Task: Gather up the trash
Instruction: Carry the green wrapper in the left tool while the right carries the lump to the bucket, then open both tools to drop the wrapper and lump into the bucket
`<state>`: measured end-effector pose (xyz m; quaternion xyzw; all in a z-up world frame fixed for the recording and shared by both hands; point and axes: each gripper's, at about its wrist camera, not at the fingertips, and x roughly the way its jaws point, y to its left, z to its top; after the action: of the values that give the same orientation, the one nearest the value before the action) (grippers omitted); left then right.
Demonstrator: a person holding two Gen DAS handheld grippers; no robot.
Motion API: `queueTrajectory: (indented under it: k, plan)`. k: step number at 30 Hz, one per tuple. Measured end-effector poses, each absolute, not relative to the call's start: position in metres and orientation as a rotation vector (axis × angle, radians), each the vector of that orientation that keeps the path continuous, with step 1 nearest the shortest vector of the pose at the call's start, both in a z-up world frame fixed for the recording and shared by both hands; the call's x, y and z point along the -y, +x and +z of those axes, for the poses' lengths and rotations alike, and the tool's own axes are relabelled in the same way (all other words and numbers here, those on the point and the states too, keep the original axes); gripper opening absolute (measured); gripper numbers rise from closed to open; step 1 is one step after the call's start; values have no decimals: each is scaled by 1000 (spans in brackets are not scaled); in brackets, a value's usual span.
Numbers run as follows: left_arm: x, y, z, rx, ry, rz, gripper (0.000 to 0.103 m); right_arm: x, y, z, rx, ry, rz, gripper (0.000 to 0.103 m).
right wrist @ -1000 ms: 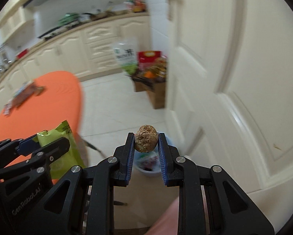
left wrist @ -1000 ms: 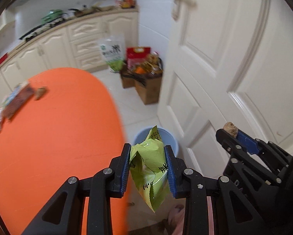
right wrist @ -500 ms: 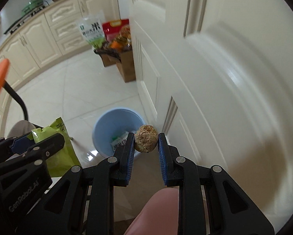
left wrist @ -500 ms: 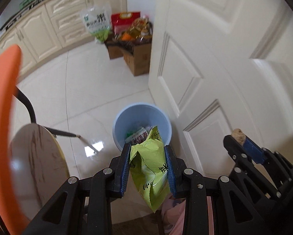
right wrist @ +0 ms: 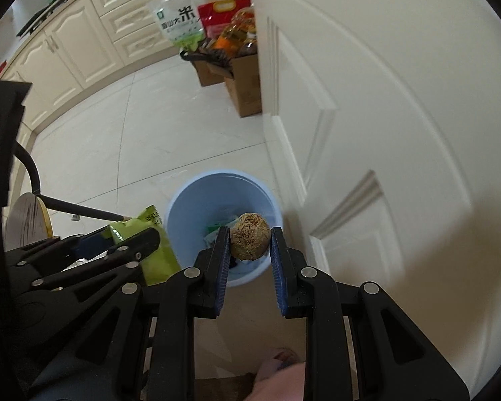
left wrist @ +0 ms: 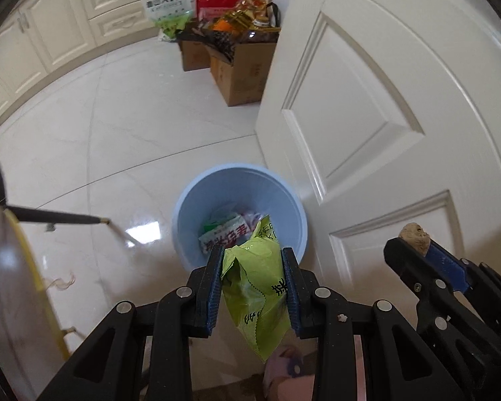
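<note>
A light blue bin (left wrist: 190, 200) (right wrist: 197, 187) stands on the white tiled floor beside a white door, with wrappers inside it. My left gripper (left wrist: 252, 254) is shut on a crumpled green snack bag (left wrist: 257, 287) and hangs just above the bin's near rim. My right gripper (right wrist: 250, 234) is shut on a brown crumbly ball (right wrist: 249, 240) and hovers over the bin's opening. From the left wrist view the right gripper (left wrist: 414, 237) shows at the right with the brown ball (left wrist: 415, 236). The green bag (right wrist: 150, 244) appears left of the bin in the right wrist view.
The white panelled door (left wrist: 384, 107) rises close on the right. Cardboard boxes (left wrist: 240, 67) full of groceries and a rice bag (left wrist: 167, 3) sit further back by cream cabinets (left wrist: 56, 30). A round stool (left wrist: 13, 284) with black legs stands at the left.
Both grippers have come down and tilted toward the floor; the orange table has left the views and the blue bin now lies right under the held bag and ball.
</note>
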<state>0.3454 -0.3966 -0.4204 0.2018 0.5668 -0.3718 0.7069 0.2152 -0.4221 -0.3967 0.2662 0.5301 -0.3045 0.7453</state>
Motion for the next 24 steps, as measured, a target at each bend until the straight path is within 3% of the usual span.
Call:
queueTrajectory:
  k: [9,11,13,15,24]
  plan:
    - [405,372,-463,-1277,417,-873,33,450,234,-428,-1154,678,-598,24]
    - [402,377,-465,-1301,415,-870,34,454,235,-430,-1145,695,-596,33]
    - [399,381,-467,-1330,421,-845,45,459,235,-430,-1136,704,-598,43]
    - [399,387,-470,-1354,416,-831,50,462,237,-430,-1129,699,-605,50]
    - [403,393,-471,-1369,430,-762,50,460,232,-420,-1145,659,-655,51]
